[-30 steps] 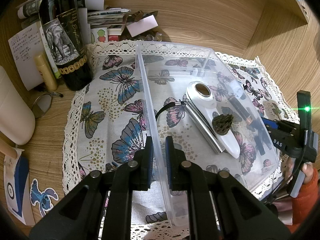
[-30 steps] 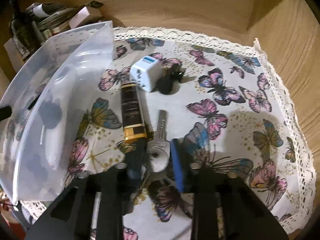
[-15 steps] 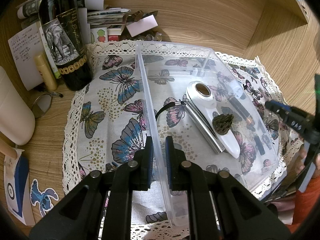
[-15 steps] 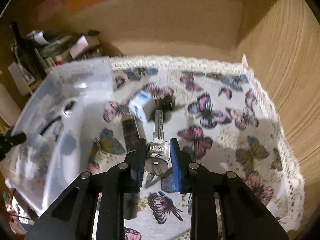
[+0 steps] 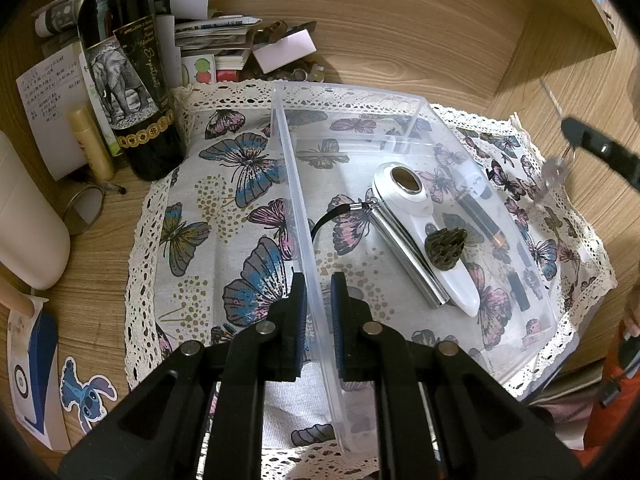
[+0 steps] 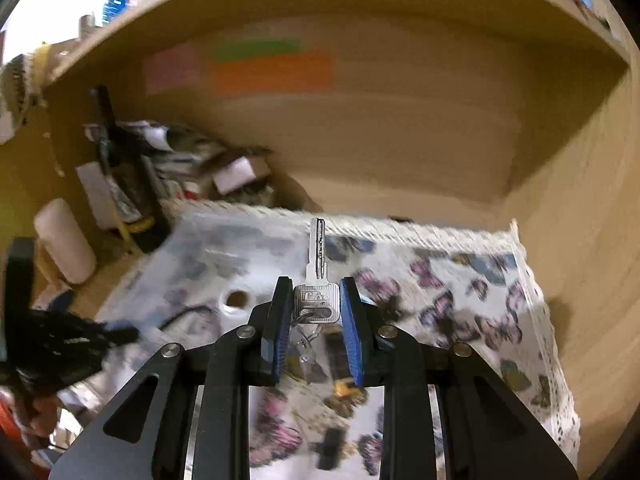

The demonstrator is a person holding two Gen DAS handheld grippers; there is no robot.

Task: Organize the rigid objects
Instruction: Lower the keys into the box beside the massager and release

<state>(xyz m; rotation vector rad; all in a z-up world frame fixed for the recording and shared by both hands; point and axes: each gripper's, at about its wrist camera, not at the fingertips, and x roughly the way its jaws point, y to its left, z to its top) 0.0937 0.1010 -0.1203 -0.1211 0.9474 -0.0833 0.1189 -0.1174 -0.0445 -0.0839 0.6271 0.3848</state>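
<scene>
My left gripper (image 5: 318,288) is shut on the near wall of a clear plastic bin (image 5: 296,184) standing on the butterfly cloth (image 5: 224,216). In the bin lie a white handheld device (image 5: 416,216), a metal bar (image 5: 404,252) and a dark pine cone (image 5: 445,243). My right gripper (image 6: 315,304) is shut on a silver key (image 6: 317,276) and holds it in the air above the cloth; the key's blade points forward. That gripper shows blurred at the right edge of the left wrist view (image 5: 600,148). A dark tube (image 5: 480,216) lies on the cloth beyond the bin.
A wine bottle (image 5: 128,76), a lip balm tube (image 5: 90,144), papers and small boxes (image 5: 224,40) crowd the back left corner. A white cylinder (image 5: 24,216) stands at the left. Wooden walls (image 5: 540,60) close the back and right. A metal ring (image 5: 86,208) lies by the bottle.
My right gripper closed on the key on the cloth and lifted it high, swinging toward the bin. My left gripper and the bin have not moved.
</scene>
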